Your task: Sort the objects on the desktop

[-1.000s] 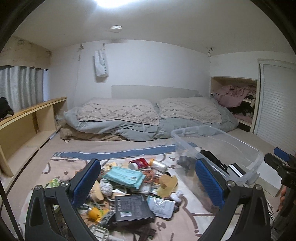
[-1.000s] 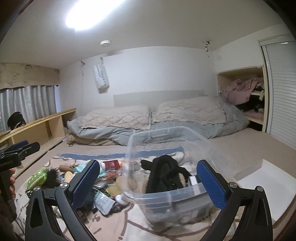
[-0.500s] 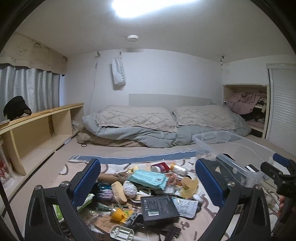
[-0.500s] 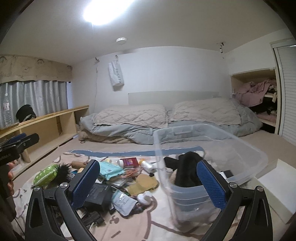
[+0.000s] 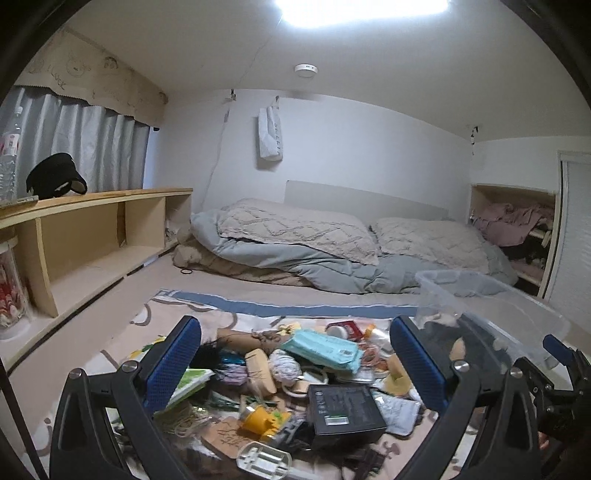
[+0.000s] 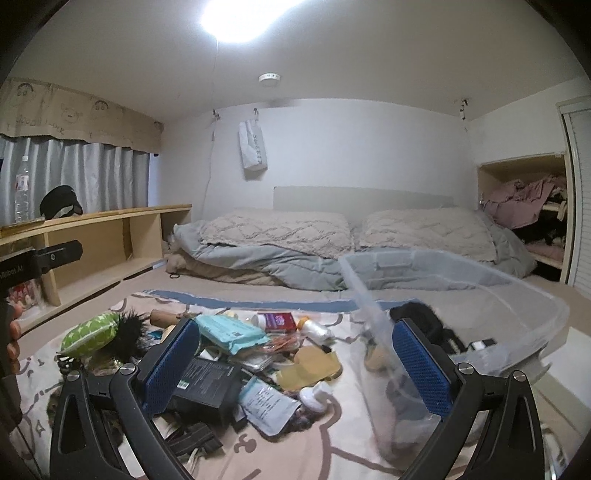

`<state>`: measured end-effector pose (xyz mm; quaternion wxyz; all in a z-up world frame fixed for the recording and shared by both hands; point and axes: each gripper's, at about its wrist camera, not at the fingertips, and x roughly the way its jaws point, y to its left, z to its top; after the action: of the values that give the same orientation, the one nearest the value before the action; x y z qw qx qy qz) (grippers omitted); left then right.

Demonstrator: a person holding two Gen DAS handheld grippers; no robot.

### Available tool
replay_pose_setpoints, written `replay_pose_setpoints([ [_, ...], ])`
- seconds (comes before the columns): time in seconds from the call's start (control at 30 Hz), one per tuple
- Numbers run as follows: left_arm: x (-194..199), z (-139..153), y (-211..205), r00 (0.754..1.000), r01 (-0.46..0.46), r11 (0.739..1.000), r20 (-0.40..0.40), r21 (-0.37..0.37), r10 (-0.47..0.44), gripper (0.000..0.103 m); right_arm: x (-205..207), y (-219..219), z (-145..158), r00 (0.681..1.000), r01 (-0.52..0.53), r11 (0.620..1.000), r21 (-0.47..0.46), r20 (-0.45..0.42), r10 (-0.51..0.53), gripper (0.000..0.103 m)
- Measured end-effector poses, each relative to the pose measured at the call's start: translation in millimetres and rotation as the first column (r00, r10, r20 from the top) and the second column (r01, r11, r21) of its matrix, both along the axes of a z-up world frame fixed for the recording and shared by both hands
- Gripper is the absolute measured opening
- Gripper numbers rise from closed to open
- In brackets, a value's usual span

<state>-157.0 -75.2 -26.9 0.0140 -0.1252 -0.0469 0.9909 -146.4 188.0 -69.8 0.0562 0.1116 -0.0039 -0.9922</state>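
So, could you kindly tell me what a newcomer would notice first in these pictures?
Probably the jumbled heap of small objects on the patterned beige blanket, with a flat black box and a teal tissue pack on top. To its right stands a clear plastic bin holding dark items. Both grippers' blue-padded jaws are open and empty above the heap.

A ceiling lamp (image 6: 236, 18) blew out to white glare at the top of both views, leaving the room evenly but coolly lit. Fisheye bending curved the walls, corners went black, and the clear bin (image 6: 461, 295) looked smeared.
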Motion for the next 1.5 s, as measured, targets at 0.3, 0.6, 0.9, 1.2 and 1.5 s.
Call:
replay_pose_setpoints([
  [0.3, -7.0, -14.8, -19.4, 0.999, -0.019, 0.999, 0.048, 0.028, 0.018, 0.103, -3.1, -23.1, -19.4, 0.999, -0.038, 0.999, 0.033, 0.036, 0.037, 0.103],
  [0.6, -13.1, -27.4, -31.3, 0.994, -0.048, 0.998, 0.095, 0.035, 0.045, 0.103, -23.8, -47.5, -69.9, 0.948, -0.167, 0.985, -0.053, 0.268, 0.175, 0.103],
  [0.9, -16.3, -32.0, -32.2, 0.993, -0.045, 0.998, 0.113, 0.036, 0.041, 0.103, -49.0, -77.3, -127.5, 0.84, -0.231, 0.97, -0.071, 0.488, 0.235, 0.072],
  [1.2, -21.3, -35.3, -37.1, 0.99, -0.051, 0.998, 0.136, 0.044, 0.045, 0.103, -65.0, -74.8, -158.1, 0.717, -0.243, 0.943, -0.228, 0.613, 0.332, 0.036],
  [1.5, -38.3, -54.6, -47.9, 0.967, -0.062, 0.995, 0.253, 0.078, 0.04, 0.103, -61.6, -84.0, -159.3, 0.69, -0.29, 0.934, -0.209, 0.631, 0.355, 0.01],
])
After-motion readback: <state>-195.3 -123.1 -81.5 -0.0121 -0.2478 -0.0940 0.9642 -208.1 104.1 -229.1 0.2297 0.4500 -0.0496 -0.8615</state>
